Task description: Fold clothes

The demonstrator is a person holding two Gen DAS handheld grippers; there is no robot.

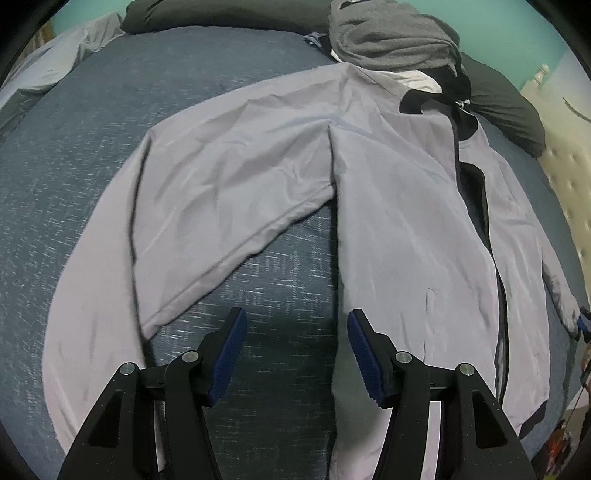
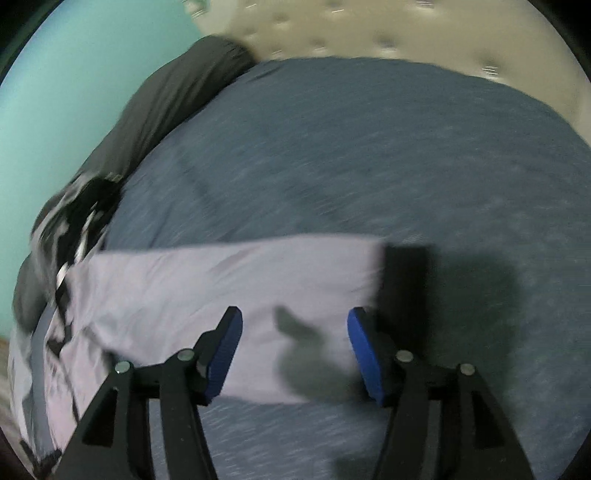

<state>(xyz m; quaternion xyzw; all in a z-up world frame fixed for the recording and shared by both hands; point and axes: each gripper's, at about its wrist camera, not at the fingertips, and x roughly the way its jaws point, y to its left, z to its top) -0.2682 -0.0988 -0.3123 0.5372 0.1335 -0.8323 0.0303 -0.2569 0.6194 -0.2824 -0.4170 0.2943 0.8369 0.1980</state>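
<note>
A pale lilac jacket (image 1: pixel 399 206) with a dark zip line and black collar lies spread flat on the blue bedcover (image 1: pixel 92 155). One sleeve (image 1: pixel 221 192) lies bent across the cover to the left. My left gripper (image 1: pixel 297 325) hovers open above the cover, between that sleeve and the jacket's body, holding nothing. In the right wrist view, the jacket's other sleeve (image 2: pixel 229 288) stretches across the bed and ends in a black cuff (image 2: pixel 404 280). My right gripper (image 2: pixel 294 325) is open just above this sleeve near the cuff, with nothing between its blue pads.
A grey folded garment (image 1: pixel 391 37) and dark clothes (image 1: pixel 506 107) are piled at the far side of the bed, against a teal wall (image 2: pixel 74 81). A beige tufted headboard (image 2: pixel 369 29) borders the bed. More lilac cloth (image 1: pixel 48 66) lies at the far left.
</note>
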